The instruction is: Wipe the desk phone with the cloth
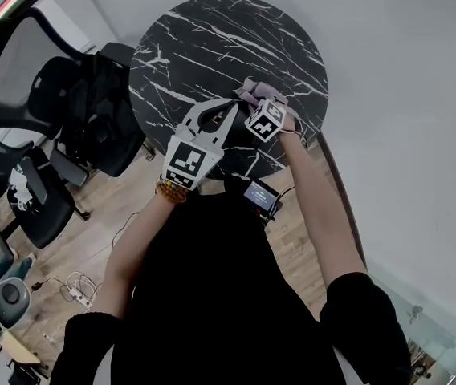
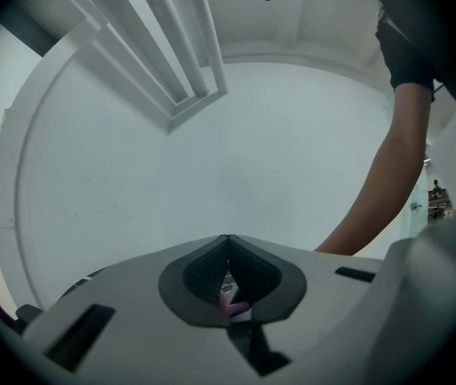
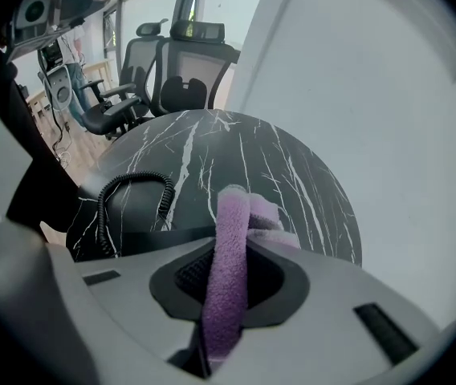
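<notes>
The black desk phone [image 3: 132, 219] sits low at the left of my right gripper view, with its coiled black cord [image 3: 140, 176] looping over it. In the head view I can't really make it out under the grippers. The fuzzy purple cloth [image 3: 232, 207] is pinched in my right gripper [image 3: 228, 247]. The fingers are clamped on a narrow fold that pokes out past the tips, above the round black marble counter [image 1: 212, 38].

My left gripper [image 2: 228, 243] points up at the white wall, fingers pressed together. There's a tiny pinkish scrap in the slit that I can't identify.

My worries:
- That skinny fold could bunch up or drag out of the fingers once it rubs the plastic.
- The cord looks easy to snag.
- Nothing is bracing the phone, so a firm swipe might shove it toward the counter's rim.
</notes>
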`<state>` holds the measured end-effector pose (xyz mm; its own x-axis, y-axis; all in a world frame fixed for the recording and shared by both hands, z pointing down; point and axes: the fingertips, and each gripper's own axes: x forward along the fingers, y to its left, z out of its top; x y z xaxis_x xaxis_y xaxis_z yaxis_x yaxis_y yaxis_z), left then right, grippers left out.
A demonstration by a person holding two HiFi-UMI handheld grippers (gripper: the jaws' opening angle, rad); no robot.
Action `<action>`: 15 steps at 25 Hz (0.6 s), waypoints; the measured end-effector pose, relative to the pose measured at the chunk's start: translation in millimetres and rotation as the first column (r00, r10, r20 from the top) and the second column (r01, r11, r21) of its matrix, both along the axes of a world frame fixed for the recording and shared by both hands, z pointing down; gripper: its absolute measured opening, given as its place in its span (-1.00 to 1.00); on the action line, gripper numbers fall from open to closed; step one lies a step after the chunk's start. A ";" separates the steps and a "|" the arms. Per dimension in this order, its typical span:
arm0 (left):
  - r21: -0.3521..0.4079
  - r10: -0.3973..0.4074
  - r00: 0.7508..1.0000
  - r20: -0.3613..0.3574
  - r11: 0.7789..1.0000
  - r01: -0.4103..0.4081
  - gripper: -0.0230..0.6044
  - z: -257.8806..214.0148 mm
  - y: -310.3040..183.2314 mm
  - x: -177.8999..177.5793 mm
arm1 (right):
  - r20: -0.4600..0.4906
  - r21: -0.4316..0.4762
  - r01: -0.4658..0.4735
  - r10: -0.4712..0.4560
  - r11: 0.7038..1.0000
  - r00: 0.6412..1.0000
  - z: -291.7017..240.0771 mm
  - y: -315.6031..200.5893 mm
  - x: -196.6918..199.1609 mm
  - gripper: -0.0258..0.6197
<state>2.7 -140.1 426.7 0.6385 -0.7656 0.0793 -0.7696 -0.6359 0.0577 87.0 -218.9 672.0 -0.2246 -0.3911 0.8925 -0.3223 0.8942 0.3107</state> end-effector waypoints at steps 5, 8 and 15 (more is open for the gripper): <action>-0.008 0.004 1.000 0.001 1.000 -0.004 -0.89 3.0 2.3 -2.7 | -0.008 -0.023 0.013 -0.013 1.000 1.000 2.9 7.2 -2.8 -0.74; -0.011 0.008 1.000 0.001 1.000 -0.008 -0.89 3.9 3.9 -5.0 | -0.014 -0.024 0.010 -0.011 1.000 1.000 5.2 10.5 -2.7 -0.74; -0.015 0.006 1.000 0.006 1.000 -0.005 -0.89 6.5 2.0 -9.3 | -0.044 -0.026 0.033 -0.034 0.999 0.998 10.3 18.2 -7.4 -0.74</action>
<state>-6.6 -138.0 433.2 0.6421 -0.7608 0.0946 -0.7665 -0.6392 0.0622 79.6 -200.6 682.3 -0.1974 -0.3609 0.9115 -0.2783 0.9121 0.3009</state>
